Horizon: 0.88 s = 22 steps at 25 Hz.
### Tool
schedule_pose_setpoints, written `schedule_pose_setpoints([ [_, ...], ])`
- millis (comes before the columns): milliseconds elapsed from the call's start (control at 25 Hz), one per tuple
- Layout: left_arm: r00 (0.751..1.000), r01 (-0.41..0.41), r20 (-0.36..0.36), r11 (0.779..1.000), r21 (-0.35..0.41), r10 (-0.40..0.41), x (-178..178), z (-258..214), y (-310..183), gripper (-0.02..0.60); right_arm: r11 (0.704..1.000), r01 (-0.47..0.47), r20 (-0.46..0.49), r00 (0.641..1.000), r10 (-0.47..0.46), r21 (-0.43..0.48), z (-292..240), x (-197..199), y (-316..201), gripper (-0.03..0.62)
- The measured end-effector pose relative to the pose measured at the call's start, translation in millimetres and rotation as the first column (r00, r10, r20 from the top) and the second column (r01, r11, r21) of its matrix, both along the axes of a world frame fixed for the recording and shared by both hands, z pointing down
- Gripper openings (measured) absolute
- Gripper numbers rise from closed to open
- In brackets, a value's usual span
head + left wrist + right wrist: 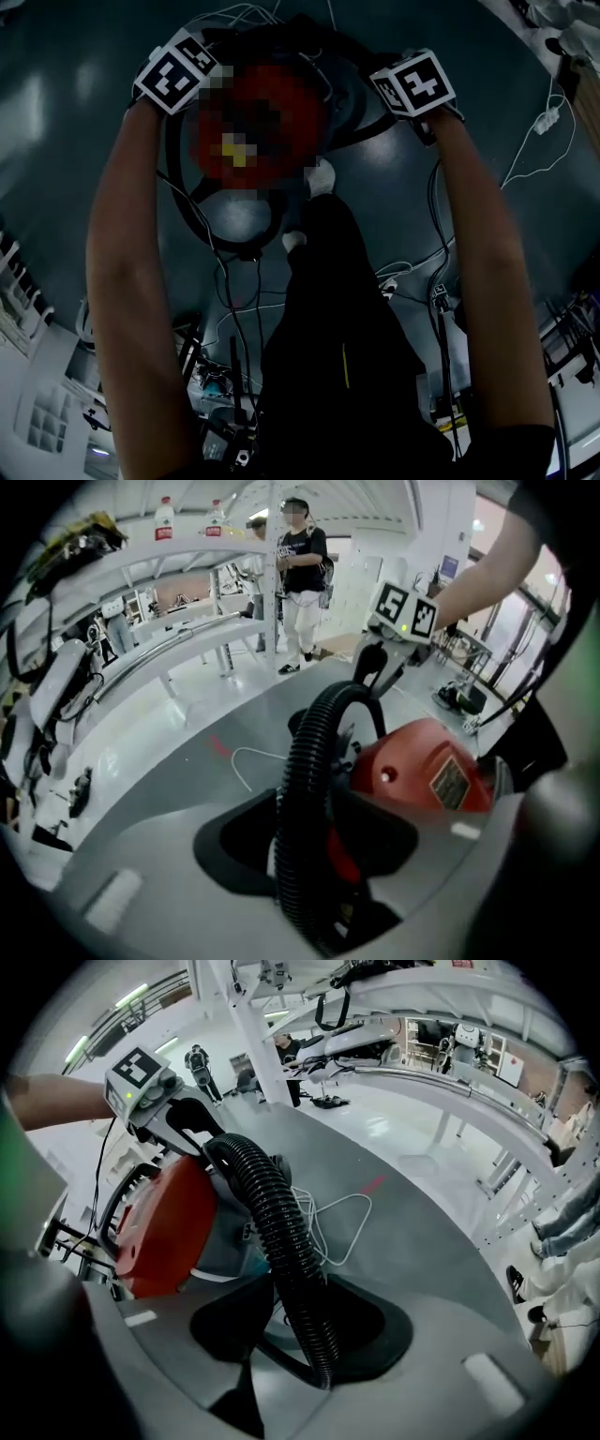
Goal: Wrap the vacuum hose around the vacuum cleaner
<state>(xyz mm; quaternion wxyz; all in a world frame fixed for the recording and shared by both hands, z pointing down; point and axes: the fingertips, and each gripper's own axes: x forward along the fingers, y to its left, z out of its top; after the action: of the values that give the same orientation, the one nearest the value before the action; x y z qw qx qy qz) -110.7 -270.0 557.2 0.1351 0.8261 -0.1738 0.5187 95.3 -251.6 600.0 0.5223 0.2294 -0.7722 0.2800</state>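
A smooth grey floor (441, 1241) lies under everything, in a bright white hall of pale frames and long racks. Nearest are two grippers, each carrying one cube of square markers, and between them run one black ribbed vacuum hose (305, 771) and one red vacuum cleaner (422, 771). The left gripper (305, 855) has its jaws partly apart with the hose running up between them; I cannot tell whether the pads press on it. The right gripper (300, 1330) has its jaws about halfway closed, and they appear to clamp the hose where it ends low in the gap. From each pair of jaws the hose's long axis climbs steeply away, then arches over towards the other gripper, so this span bridges the two. The vacuum cleaner sits on the floor just beside that span, its rounded red body facing up, and in the head view a dark loop of hose curves round it. Just past it lies one thin white cord (342, 1218) in a loose loop, then one short red mark (375, 1185) on the floor. Far off, one person (302, 583) stands by a rack, and two bottles (165, 517) stand on a high shelf.
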Motion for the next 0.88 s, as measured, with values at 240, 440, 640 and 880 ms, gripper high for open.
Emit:
schedule_pose_setpoints([
  [240,0.973,-0.175,0.155,0.984,0.024,0.169,9,11,-3,0.161,1.000,0.021,0.016,1.000,-0.021,0.008,-7,-1,-7,0.242],
  [440,0.959,-0.243,0.161,0.970,0.031,0.235,15,10,-1,0.167,0.990,0.079,-0.025,0.997,-0.077,0.118,-14,-5,-17,0.292],
  [640,0.947,-0.302,0.137,0.951,0.067,0.291,34,6,-5,0.169,0.910,0.269,-0.079,0.963,-0.258,0.315,-31,-41,-36,0.291],
  [880,0.925,-0.360,0.156,0.930,0.074,0.346,43,5,-5,0.173,0.828,0.445,-0.144,0.895,-0.422,0.340,-35,-88,-47,0.242],
])
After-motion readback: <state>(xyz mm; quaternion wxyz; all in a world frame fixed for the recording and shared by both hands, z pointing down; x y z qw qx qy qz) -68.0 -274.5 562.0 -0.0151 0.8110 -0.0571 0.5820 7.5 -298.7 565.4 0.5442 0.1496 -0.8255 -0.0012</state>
